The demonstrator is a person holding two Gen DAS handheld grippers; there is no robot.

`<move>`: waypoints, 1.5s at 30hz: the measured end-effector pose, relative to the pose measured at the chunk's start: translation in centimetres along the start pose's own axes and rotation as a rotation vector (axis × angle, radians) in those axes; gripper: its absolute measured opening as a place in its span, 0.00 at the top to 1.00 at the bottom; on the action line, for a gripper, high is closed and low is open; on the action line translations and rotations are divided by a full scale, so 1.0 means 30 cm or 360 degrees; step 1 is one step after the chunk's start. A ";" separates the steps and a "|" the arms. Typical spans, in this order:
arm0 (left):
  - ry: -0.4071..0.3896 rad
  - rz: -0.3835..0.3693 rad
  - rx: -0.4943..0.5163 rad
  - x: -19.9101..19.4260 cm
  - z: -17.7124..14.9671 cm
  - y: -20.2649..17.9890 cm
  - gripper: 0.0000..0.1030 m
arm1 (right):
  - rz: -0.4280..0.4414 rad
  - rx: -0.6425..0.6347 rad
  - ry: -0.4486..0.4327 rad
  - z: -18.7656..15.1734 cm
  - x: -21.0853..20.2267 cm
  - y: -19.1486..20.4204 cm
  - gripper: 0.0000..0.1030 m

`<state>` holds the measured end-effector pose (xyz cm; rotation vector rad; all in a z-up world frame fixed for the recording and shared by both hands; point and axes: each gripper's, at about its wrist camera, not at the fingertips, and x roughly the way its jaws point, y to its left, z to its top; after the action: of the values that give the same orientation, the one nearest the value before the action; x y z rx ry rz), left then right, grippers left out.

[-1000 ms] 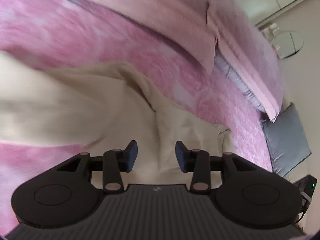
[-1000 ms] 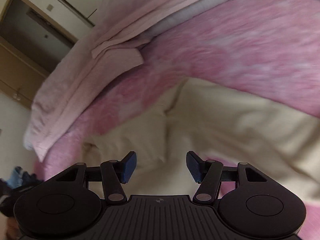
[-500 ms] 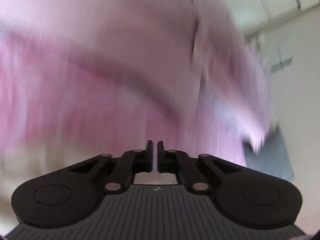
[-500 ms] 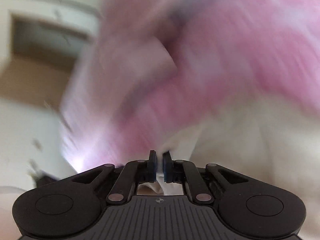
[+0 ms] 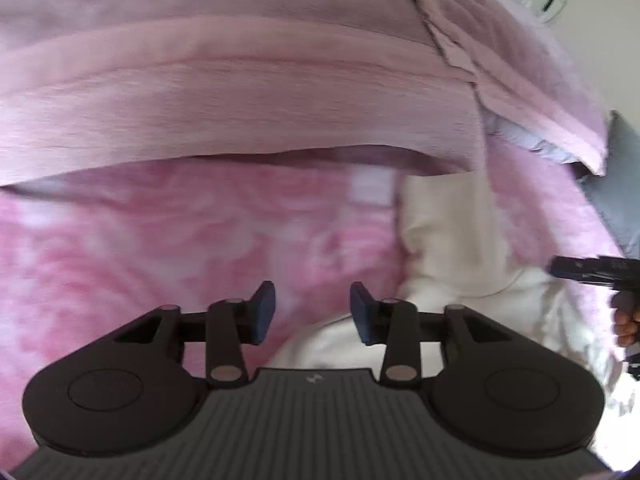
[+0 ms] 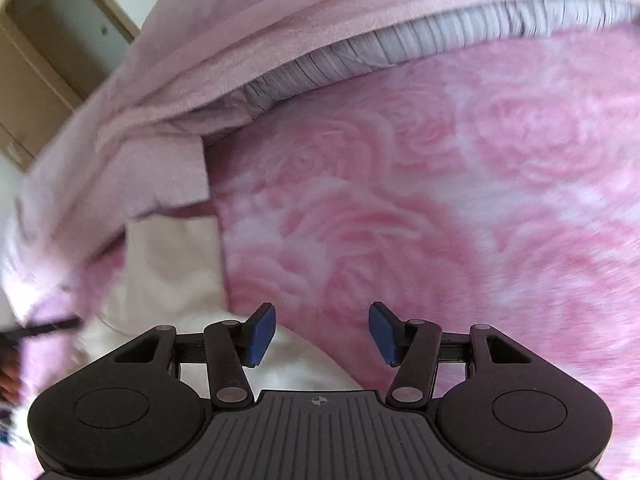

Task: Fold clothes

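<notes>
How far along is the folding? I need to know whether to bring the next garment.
The cream garment lies bunched in a narrow strip on the pink rose blanket, so at least one fold looks made. Nothing is in hand: the left tool and right tool are both open and empty. The garment is not yet a neat flat stack, so tidying folds probably remain.

Cream garment (image 5: 452, 240): near portion hidden behind left gripper (image 5: 312, 314) body; right side smeared by blur. Other gripper (image 5: 592, 270) cut off at frame edge, state indeterminate. Folded pink blanket (image 5: 240, 92) truncated by frame top.
</notes>
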<state>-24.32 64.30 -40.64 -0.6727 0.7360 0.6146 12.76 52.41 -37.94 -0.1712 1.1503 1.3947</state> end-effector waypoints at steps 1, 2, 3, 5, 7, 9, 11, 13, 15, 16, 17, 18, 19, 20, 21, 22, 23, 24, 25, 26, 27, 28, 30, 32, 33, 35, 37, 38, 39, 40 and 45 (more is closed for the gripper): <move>-0.0005 -0.0040 0.0015 0.021 0.011 -0.017 0.65 | 0.0066 0.0045 -0.0009 0.007 0.013 -0.005 0.46; -0.0006 -0.0082 0.0017 0.039 0.029 -0.034 0.65 | 0.0112 0.0075 -0.0016 0.021 0.026 0.000 0.46; 0.0002 -0.0137 0.0002 0.056 0.047 -0.048 0.65 | 0.0139 0.0091 -0.0022 0.041 0.039 0.014 0.46; 0.0031 -0.0269 -0.0054 0.093 0.077 -0.074 0.64 | 0.0194 0.0108 -0.0023 0.078 0.067 0.048 0.46; 0.0076 -0.0322 -0.0077 0.150 0.101 -0.101 0.64 | 0.0252 0.0079 0.0010 0.104 0.099 0.099 0.46; 0.0124 -0.0337 -0.0081 0.213 0.117 -0.125 0.70 | 0.0291 0.0062 0.0100 0.110 0.153 0.136 0.47; 0.0124 -0.0315 -0.0076 0.249 0.124 -0.133 0.92 | 0.0318 0.0040 0.0180 0.110 0.202 0.168 0.47; 0.0107 -0.0356 -0.0107 0.249 0.130 -0.125 0.96 | 0.0328 0.0011 0.0201 0.118 0.226 0.189 0.99; 0.0054 -0.0332 -0.0030 0.247 0.142 -0.143 0.96 | 0.0310 -0.0031 0.0218 0.123 0.244 0.206 0.98; 0.0019 -0.0318 0.0019 0.241 0.149 -0.153 0.96 | 0.0299 -0.0101 0.0198 0.124 0.244 0.221 0.99; -0.0033 -0.0318 0.0054 0.228 0.155 -0.158 0.96 | 0.0291 -0.0147 0.0154 0.126 0.234 0.230 0.99; -0.0096 -0.0329 0.0077 0.212 0.160 -0.160 0.96 | 0.0289 -0.0170 0.0090 0.127 0.216 0.233 0.99; -0.0155 -0.0337 0.0096 0.200 0.166 -0.160 0.96 | 0.0301 -0.0177 0.0009 0.131 0.193 0.233 0.99; -0.0181 -0.0318 0.0122 0.203 0.168 -0.162 0.94 | 0.0322 -0.0177 -0.0075 0.132 0.169 0.229 0.99; -0.0172 -0.0269 0.0163 0.220 0.168 -0.169 0.92 | 0.0316 -0.0194 -0.0135 0.128 0.155 0.228 0.99; -0.0146 -0.0200 0.0216 0.244 0.165 -0.180 0.91 | 0.0267 -0.0210 -0.0136 0.124 0.164 0.229 0.99; -0.0114 -0.0135 0.0266 0.268 0.160 -0.193 0.85 | 0.0198 -0.0217 -0.0090 0.119 0.191 0.230 0.99; -0.0107 -0.0109 0.0291 0.279 0.158 -0.200 0.84 | 0.0129 -0.0224 -0.0044 0.115 0.218 0.230 0.99; -0.0099 -0.0083 0.0315 0.290 0.156 -0.206 0.84 | 0.0085 -0.0220 -0.0018 0.110 0.238 0.228 0.98; -0.0115 -0.0056 0.0306 0.284 0.156 -0.203 0.83 | 0.0081 -0.0194 -0.0020 0.110 0.242 0.224 0.97; -0.0160 -0.0026 0.0253 0.258 0.159 -0.186 0.82 | 0.0076 -0.0149 -0.0030 0.117 0.230 0.220 0.88; -0.0204 0.0003 0.0200 0.231 0.163 -0.168 0.81 | 0.0051 -0.0104 -0.0057 0.125 0.208 0.217 0.65; -0.0242 0.0037 0.0106 0.148 0.145 -0.105 0.84 | -0.0040 -0.0044 -0.0219 0.128 0.127 0.202 0.53; -0.0260 0.0061 0.0018 0.052 0.118 -0.030 0.91 | -0.0101 -0.0016 -0.0291 0.119 0.037 0.176 0.53; -0.0269 0.0072 -0.0026 0.004 0.105 0.008 0.95 | -0.0114 -0.0038 -0.0286 0.099 -0.006 0.169 0.53; -0.0230 0.0065 0.0049 -0.076 0.021 0.019 0.96 | -0.0119 -0.0146 -0.0232 0.034 -0.088 0.167 0.53; -0.0149 0.0070 0.0191 -0.135 -0.091 0.003 0.96 | -0.0140 -0.0254 -0.0161 -0.043 -0.158 0.166 0.56; -0.0074 0.0119 0.0268 -0.137 -0.157 -0.008 0.95 | -0.0173 -0.0310 -0.0103 -0.097 -0.176 0.166 0.57; 0.0002 0.0186 0.0322 -0.142 -0.226 -0.001 0.95 | -0.0226 -0.0354 -0.0041 -0.152 -0.183 0.165 0.57; 0.0024 0.0254 0.0321 -0.163 -0.289 0.033 0.94 | -0.0310 -0.0378 -0.0007 -0.208 -0.196 0.146 0.57; -0.0132 0.0584 0.0029 -0.330 -0.408 0.166 0.97 | -0.0799 -0.0253 -0.0080 -0.411 -0.419 -0.045 0.57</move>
<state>-38.50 55.87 -41.54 -0.4943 0.7931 0.9649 10.31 35.05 -35.82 -0.5003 0.8755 1.0329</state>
